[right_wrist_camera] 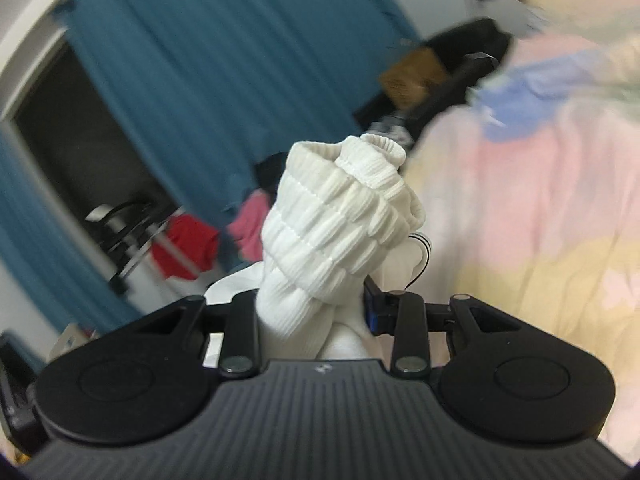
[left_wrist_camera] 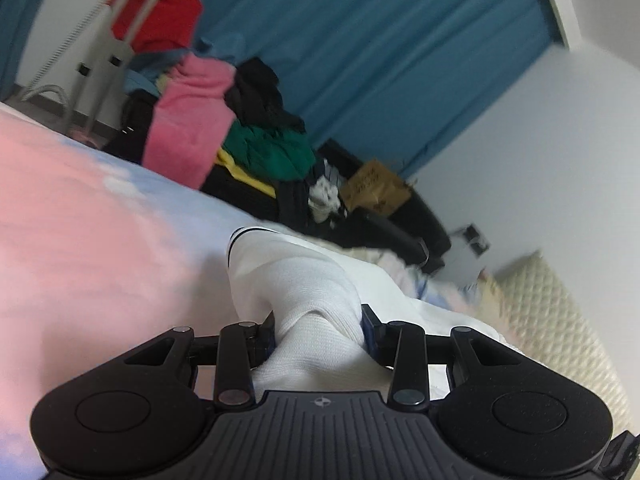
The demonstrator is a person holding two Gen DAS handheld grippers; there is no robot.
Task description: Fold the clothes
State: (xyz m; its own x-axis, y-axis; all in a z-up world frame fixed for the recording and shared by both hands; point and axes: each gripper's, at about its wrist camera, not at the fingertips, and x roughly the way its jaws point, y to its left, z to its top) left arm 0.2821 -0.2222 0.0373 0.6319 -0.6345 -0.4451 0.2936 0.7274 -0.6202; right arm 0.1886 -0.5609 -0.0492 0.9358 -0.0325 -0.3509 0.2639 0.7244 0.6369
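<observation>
A white garment (left_wrist_camera: 296, 276) with a thin dark stripe at its hem is bunched between the jaws of my left gripper (left_wrist_camera: 318, 330), which is shut on it above the pink and blue bedspread (left_wrist_camera: 80, 216). In the right wrist view, my right gripper (right_wrist_camera: 312, 312) is shut on a ribbed white cuff (right_wrist_camera: 340, 216) of the same white fabric, which stands up in thick gathered folds. The fingertips of both grippers are hidden by the cloth.
A pile of unfolded clothes (left_wrist_camera: 240, 120), pink, green, black and yellow, lies on a dark chair at the bed's far edge. A red garment (left_wrist_camera: 160, 16) hangs on a rack. Teal curtains (left_wrist_camera: 380, 40) and a cardboard box (left_wrist_camera: 376, 188) stand behind. A quilted cream headboard (left_wrist_camera: 560, 320) is at right.
</observation>
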